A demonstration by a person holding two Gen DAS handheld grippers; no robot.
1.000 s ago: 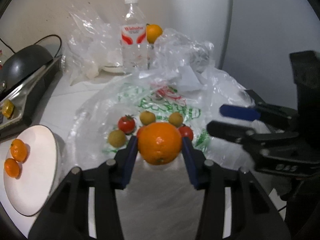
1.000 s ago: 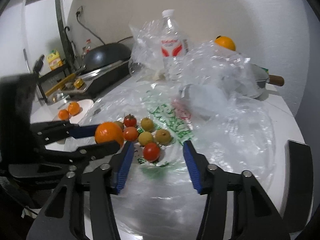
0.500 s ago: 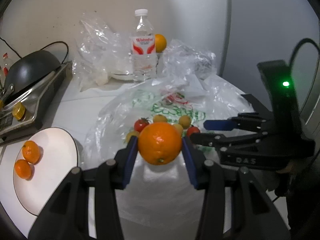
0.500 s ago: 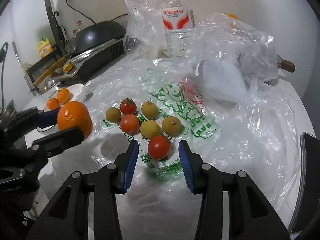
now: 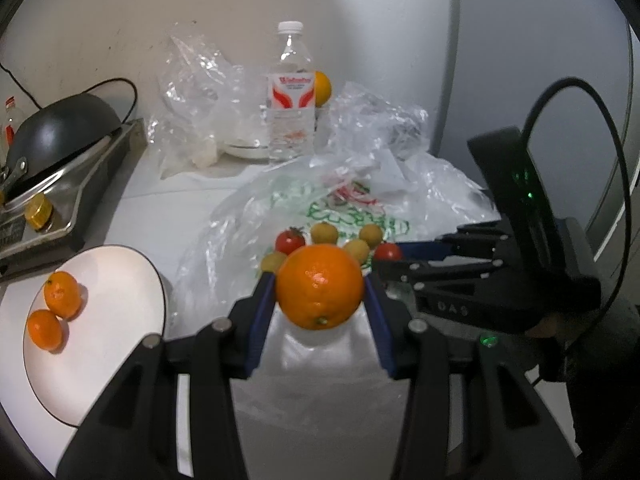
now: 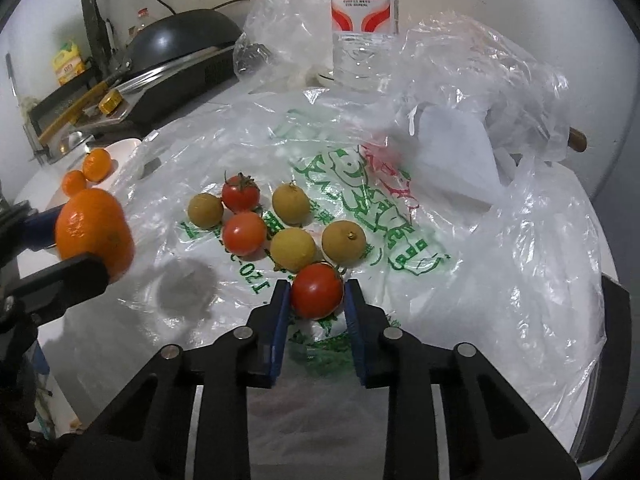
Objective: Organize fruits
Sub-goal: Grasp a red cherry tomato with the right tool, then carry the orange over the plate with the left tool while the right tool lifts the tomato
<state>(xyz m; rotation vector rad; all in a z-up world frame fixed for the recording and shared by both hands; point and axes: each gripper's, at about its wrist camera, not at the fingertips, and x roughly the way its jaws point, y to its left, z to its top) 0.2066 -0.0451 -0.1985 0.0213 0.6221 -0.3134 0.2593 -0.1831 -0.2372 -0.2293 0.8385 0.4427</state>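
Since a second ago the right hand-held gripper has come forward and down from well short of the fruit, and its blue pads have narrowed until they sit against both sides of the nearest cherry tomato, which rests on the printed plastic bag; the jaws are closed onto it. The left hand-held gripper has drawn back toward the plate side with the large orange clamped between its pads, lifted clear of the table.

In the right wrist view, that orange hangs at the left, apart from the cluster. Just beyond the gripped tomato lie two yellow-brown longans, touching or nearly touching it. Further back are a second cherry tomato, a stemmed cherry tomato and two more longans, all close together on the bag.

To the left, the white plate carries two small mandarins, side by side and touching. Behind the bag stands a Wahaha water bottle among crumpled clear bags, with another orange just behind it. A dark wok sits on a cooker at the far left
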